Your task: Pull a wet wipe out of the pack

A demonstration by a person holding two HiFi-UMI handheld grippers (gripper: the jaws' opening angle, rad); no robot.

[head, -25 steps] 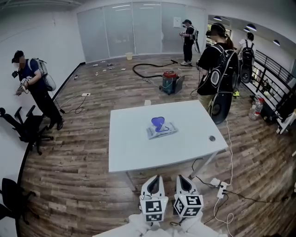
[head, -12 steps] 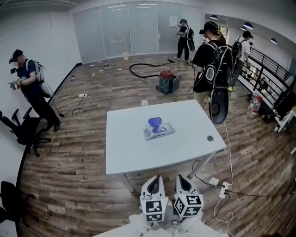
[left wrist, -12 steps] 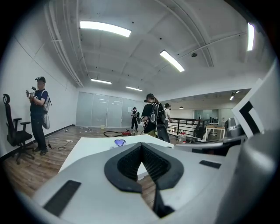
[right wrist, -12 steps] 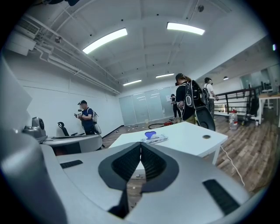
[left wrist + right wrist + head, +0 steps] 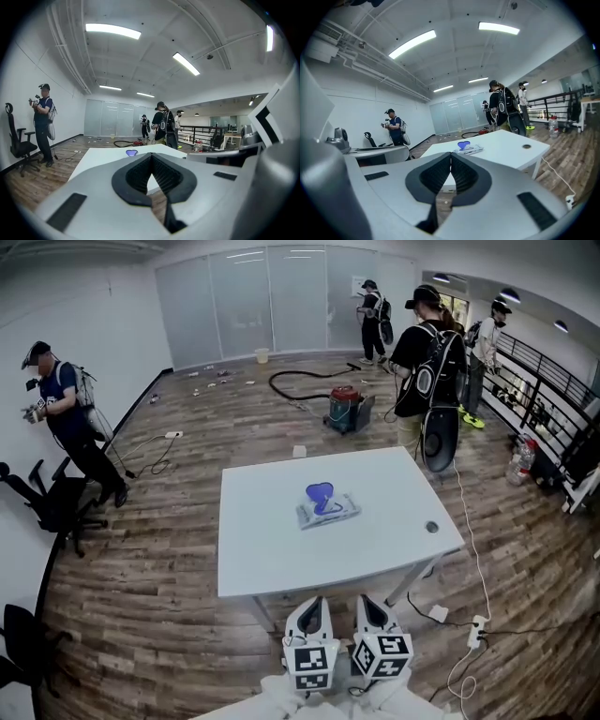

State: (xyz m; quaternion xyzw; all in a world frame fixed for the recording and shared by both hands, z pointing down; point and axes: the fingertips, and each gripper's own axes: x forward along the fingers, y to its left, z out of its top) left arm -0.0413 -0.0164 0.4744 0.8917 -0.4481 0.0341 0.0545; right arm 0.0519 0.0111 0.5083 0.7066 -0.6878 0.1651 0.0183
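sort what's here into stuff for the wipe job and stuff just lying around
For the job: wet wipe pack with blue lid up, white table, left hand-held gripper, right hand-held gripper, both shut and empty.
Lying about: red vacuum cleaner, black hose, office chair, power strip.

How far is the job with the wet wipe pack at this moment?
Done: only the blue flap of the pack stands up, seemingly open. In hand: nothing; left gripper and right gripper are shut and empty, short of the table. Left: reach the pack, grip a wipe, pull it out.
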